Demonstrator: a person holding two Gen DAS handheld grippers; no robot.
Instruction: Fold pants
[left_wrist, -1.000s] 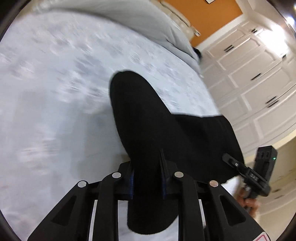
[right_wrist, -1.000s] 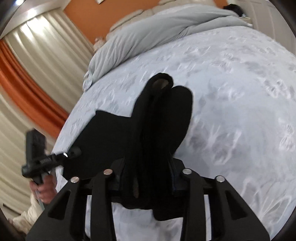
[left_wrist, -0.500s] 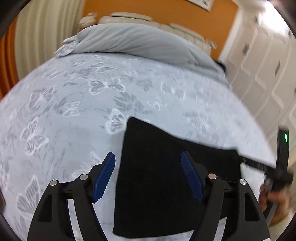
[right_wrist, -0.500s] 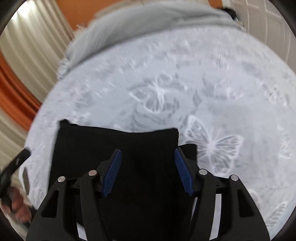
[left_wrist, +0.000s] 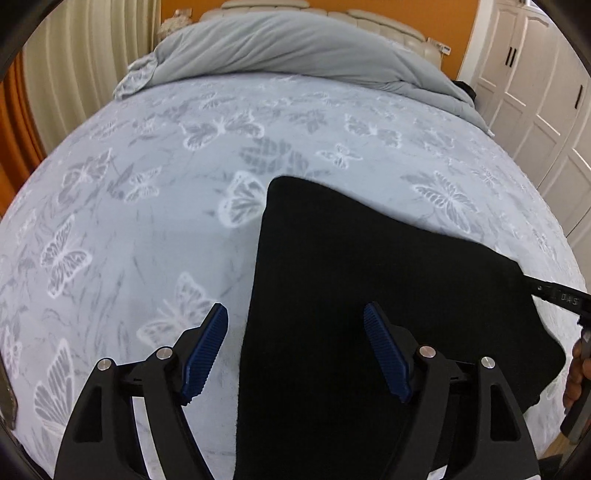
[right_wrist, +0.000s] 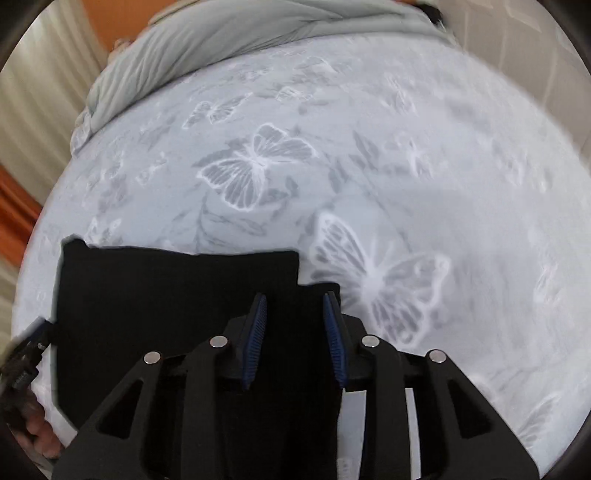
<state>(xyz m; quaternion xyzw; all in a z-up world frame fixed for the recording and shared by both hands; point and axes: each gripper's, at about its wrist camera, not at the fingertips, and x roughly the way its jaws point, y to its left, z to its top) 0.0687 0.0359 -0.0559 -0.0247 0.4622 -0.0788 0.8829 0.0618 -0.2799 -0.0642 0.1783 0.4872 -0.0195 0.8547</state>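
Note:
The black pants (left_wrist: 369, 295) lie folded flat on the butterfly-print bed cover (left_wrist: 129, 221). My left gripper (left_wrist: 295, 350) is wide open and empty, hovering over the pants' left edge. The right gripper's tip (left_wrist: 554, 295) shows at the pants' right edge in this view. In the right wrist view the pants (right_wrist: 166, 295) lie at lower left. My right gripper (right_wrist: 295, 332) is open with a narrower gap, over the lower layer at the pants' right edge, holding nothing. The left gripper (right_wrist: 26, 358) shows at the far left.
A grey duvet (left_wrist: 295, 51) is bunched at the head of the bed, before an orange wall. White wardrobe doors (left_wrist: 535, 92) stand to the right, curtains (left_wrist: 74, 74) to the left. The bed cover (right_wrist: 406, 184) stretches beyond the pants.
Both grippers were shut on the lifted pants a second ago. They laid the fold down, opened and let go. The right gripper's gap has since narrowed.

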